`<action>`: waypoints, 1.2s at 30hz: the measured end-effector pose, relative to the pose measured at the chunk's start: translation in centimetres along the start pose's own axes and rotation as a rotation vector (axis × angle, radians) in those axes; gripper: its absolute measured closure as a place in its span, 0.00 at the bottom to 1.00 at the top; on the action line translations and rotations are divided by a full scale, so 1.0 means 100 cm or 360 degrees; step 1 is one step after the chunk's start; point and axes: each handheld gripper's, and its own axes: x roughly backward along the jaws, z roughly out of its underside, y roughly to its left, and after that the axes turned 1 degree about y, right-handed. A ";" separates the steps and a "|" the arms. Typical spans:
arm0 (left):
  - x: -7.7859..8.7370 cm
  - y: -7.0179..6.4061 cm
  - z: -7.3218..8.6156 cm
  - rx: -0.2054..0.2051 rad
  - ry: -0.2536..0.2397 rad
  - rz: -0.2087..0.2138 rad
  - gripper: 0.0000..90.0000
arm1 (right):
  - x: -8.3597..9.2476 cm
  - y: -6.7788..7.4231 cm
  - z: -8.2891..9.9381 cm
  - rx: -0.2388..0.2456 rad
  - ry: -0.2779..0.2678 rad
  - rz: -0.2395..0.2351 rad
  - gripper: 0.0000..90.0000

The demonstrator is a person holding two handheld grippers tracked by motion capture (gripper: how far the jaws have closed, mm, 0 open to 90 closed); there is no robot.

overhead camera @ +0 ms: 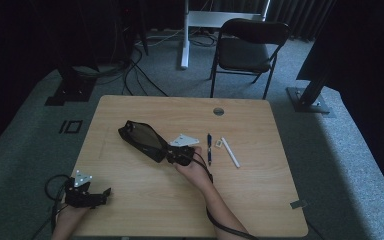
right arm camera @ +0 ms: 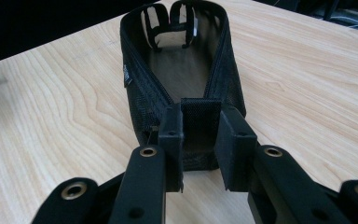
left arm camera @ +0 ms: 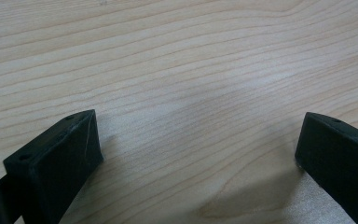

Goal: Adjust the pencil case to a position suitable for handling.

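Note:
A black mesh pouch (overhead camera: 142,139) lies open on the wooden table (overhead camera: 145,205), left of centre. My right gripper (overhead camera: 170,154) is at its near end, shut on the pouch's end tab. In the right gripper view the two pads (right arm camera: 172,135) squeeze that black fabric tab, and the pouch (right arm camera: 186,70) stretches away with its zipper open and its inside dark. My left gripper (overhead camera: 104,194) rests at the table's front left corner. Its jaws stand wide apart over bare wood in the left gripper view, left gripper (left arm camera: 198,137), with nothing between them.
Right of the pouch lie a blue pen (overhead camera: 209,148), a white pen (overhead camera: 231,152) and a small white piece (overhead camera: 219,143). A round cable hole (overhead camera: 218,111) sits near the far edge. A black chair (overhead camera: 247,47) stands beyond the table.

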 end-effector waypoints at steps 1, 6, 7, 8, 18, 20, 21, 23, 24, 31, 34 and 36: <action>0.000 0.000 0.000 0.0000 0.0000 0.0000 0.00 | 0.000 0.000 0.000 0.0000 0.0000 0.0000 0.81; 0.000 0.000 0.000 0.0000 0.0000 0.0000 0.00 | 0.014 0.000 0.010 -0.0024 -0.0018 -0.0009 0.81; 0.000 0.000 0.000 0.0000 0.0001 0.0000 0.00 | 0.016 0.000 0.011 -0.0032 -0.0015 -0.0012 0.81; 0.000 0.000 0.000 -0.0001 0.0001 0.0000 0.00 | 0.019 0.000 0.014 -0.0030 -0.0023 -0.0006 0.81; 0.000 0.000 0.000 0.0000 0.0000 0.0000 0.00 | 0.039 -0.002 0.028 -0.0019 -0.0011 0.0016 0.81; 0.000 0.000 0.000 0.0000 0.0000 0.0000 0.00 | 0.045 -0.004 0.034 -0.0023 -0.0010 0.0023 0.81; 0.000 0.000 0.000 -0.0001 0.0001 0.0000 0.00 | 0.047 -0.004 0.036 -0.0022 -0.0012 0.0025 0.81; 0.000 0.000 0.000 0.0000 0.0000 0.0000 0.00 | 0.051 -0.004 0.038 -0.0018 -0.0011 0.0023 0.81; 0.000 0.000 0.000 -0.0001 0.0001 0.0000 0.00 | 0.053 -0.004 0.039 -0.0018 -0.0009 0.0023 0.81; 0.000 0.000 0.000 0.0000 0.0001 0.0000 0.00 | 0.067 -0.003 0.045 0.0006 -0.0006 0.0028 0.81; 0.000 0.000 0.000 0.0000 0.0001 0.0000 0.00 | 0.075 -0.004 0.048 0.0007 -0.0004 0.0030 0.81; 0.000 0.000 0.000 0.0000 0.0000 0.0000 0.00 | 0.081 -0.005 0.051 0.0018 -0.0003 0.0039 0.81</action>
